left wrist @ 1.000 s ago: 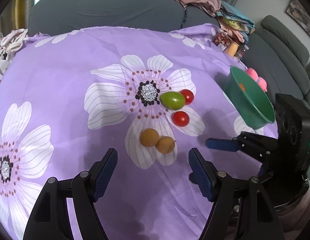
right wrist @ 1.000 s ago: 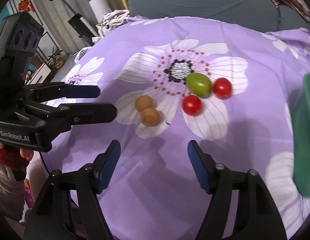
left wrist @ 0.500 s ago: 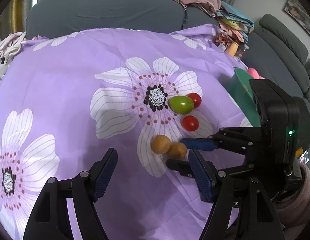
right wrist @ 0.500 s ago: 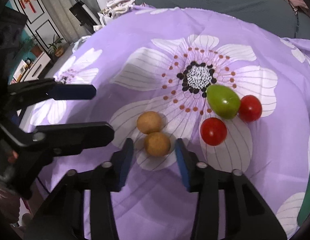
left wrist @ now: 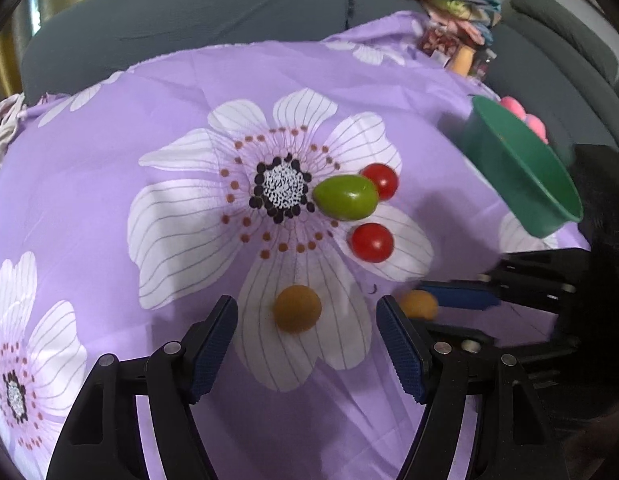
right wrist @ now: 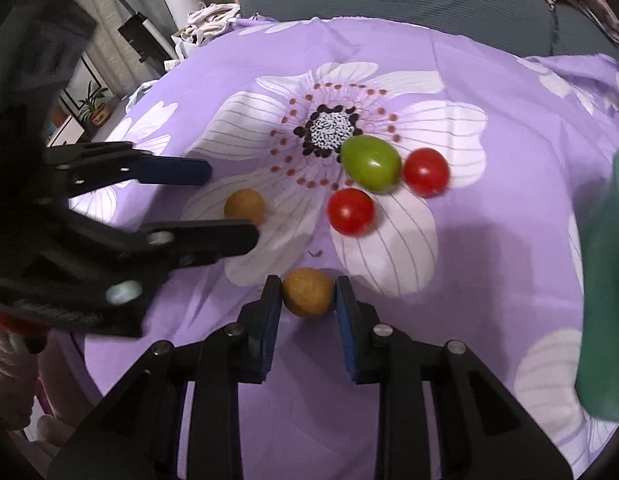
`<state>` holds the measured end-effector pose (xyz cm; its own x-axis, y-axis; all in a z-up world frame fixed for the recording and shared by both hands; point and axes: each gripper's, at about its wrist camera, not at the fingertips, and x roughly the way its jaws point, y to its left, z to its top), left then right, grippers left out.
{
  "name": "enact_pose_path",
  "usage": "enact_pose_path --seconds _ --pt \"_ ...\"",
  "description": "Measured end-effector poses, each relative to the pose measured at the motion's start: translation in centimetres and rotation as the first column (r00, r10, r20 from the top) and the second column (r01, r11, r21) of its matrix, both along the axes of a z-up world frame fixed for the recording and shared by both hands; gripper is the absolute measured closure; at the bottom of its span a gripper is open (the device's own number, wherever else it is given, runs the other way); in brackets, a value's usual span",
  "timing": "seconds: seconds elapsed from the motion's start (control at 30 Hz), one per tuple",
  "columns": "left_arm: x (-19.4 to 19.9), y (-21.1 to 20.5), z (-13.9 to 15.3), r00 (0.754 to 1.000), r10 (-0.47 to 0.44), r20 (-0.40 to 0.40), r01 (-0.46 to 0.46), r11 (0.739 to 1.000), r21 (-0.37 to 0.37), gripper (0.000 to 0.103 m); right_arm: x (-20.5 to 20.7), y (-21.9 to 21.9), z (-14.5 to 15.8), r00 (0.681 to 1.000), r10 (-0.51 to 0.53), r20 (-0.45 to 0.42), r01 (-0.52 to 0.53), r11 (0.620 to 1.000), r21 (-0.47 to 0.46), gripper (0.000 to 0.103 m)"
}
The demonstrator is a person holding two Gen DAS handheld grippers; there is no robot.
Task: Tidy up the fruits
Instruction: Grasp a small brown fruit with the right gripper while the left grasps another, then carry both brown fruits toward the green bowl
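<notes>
Since half a second ago, our right gripper (right wrist: 305, 300) has closed on one brown fruit (right wrist: 308, 293) and drawn it away from its twin; our left gripper (left wrist: 307, 340) has moved up to the other.

Item: right gripper, both pads pressed against the brown fruit, which sits low over the purple flowered cloth (right wrist: 489, 264); we cannot tell whether it is lifted clear.

Item: left gripper, fingers wide apart, straddling the second brown fruit (left wrist: 297, 309), which lies on the cloth between them, untouched.

Item: green fruit (left wrist: 345, 197), on the cloth beside the flower's dark centre, touching one red tomato (left wrist: 380, 181); a second red tomato (left wrist: 372, 242) just beside them.

Item: green bowl (left wrist: 521, 168), at the right edge of the surface; its contents are too unclear to name.

Progress, as we judge it: early. One fruit in hand, none of the five delivered, four left on the cloth.
</notes>
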<state>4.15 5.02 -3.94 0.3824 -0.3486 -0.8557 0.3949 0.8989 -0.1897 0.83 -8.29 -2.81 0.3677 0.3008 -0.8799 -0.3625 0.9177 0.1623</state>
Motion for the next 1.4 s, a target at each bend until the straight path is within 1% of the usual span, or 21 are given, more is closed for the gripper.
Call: enact_pose_path --seconds 0.07,0.1,0.13,0.17,0.2,0.23,0.3,0.33,0.37,0.57,0.67,0.73,0.83,1.1,1.4 --pt "0.3 -0.2 -0.5 1.0 0.005 -0.019 -0.005 1.0 0.001 0.04 -0.2 -0.4 0.2 1.0 -0.011 0.003 0.011 1.0 0.007 0.075" --pt "0.5 -0.3 -0.9 0.999 0.009 -0.031 -0.009 1.0 0.01 0.041 -0.3 -0.6 0.3 1.0 -0.018 0.004 0.018 1.0 0.01 0.075" --pt "0.5 -0.4 -1.1 0.999 0.01 -0.034 -0.009 1.0 0.017 0.047 -0.3 -0.8 0.3 1.0 -0.025 0.004 0.025 1.0 0.013 0.075" --pt "0.5 -0.5 -1.2 0.999 0.008 -0.035 -0.008 1.0 0.023 0.05 -0.3 -1.1 0.4 0.999 -0.032 0.004 0.032 0.999 0.017 0.075" --pt "0.5 -0.6 -1.2 1.0 0.009 -0.029 -0.009 1.0 0.022 0.051 -0.4 -1.2 0.4 0.999 -0.035 0.003 0.035 0.999 0.021 0.075" --pt "0.5 -0.6 -1.2 1.0 0.01 -0.026 -0.01 1.0 0.023 0.054 -0.4 -1.2 0.4 0.999 -0.038 0.003 0.038 0.999 0.025 0.075" --pt "0.6 -0.4 -1.2 1.0 0.02 -0.023 -0.019 1.0 0.023 0.063 -0.4 -1.3 0.4 0.999 -0.043 0.005 0.043 0.999 0.027 0.075" --pt "0.6 -0.3 -1.2 0.999 0.024 -0.023 -0.023 0.999 0.026 0.075 -0.3 -1.1 0.3 0.999 -0.045 0.006 0.045 0.999 0.029 0.075" --pt "0.6 -0.2 -1.2 0.999 0.032 -0.026 -0.032 0.999 0.026 0.076 -0.3 -1.1 0.4 0.999 -0.047 0.007 0.047 0.998 0.033 0.075" --pt "0.1 0.4 -1.0 0.998 0.043 -0.05 -0.043 0.999 0.006 0.076 -0.6 -1.5 0.6 0.998 -0.054 0.02 0.053 0.998 0.043 0.075" --pt "-0.4 0.4 -0.4 0.998 0.036 -0.052 -0.036 0.999 -0.016 0.076 -0.8 -1.6 0.9 0.998 -0.059 0.03 0.058 0.997 0.045 0.075" --pt "-0.7 0.1 0.0 0.998 0.033 -0.048 -0.034 0.999 -0.02 0.076 -1.0 -1.7 1.1 0.997 -0.062 0.036 0.06 0.997 0.046 0.075" --pt "-1.3 -0.3 0.9 0.999 0.023 -0.043 -0.025 0.999 -0.044 0.076 -1.3 -1.8 1.5 0.997 -0.064 0.048 0.062 0.997 0.048 0.075" --pt "-2.5 -0.9 2.8 1.0 0.011 -0.022 -0.012 0.998 -0.068 0.076 -2.4 -2.4 2.7 0.994 -0.064 0.084 0.06 0.997 0.056 0.075" --pt "-3.5 -1.9 4.1 1.0 -0.003 -0.002 0.003 0.997 -0.074 0.076 -3.5 -3.2 4.0 0.99 -0.081 0.12 0.073 0.995 0.068 0.075"
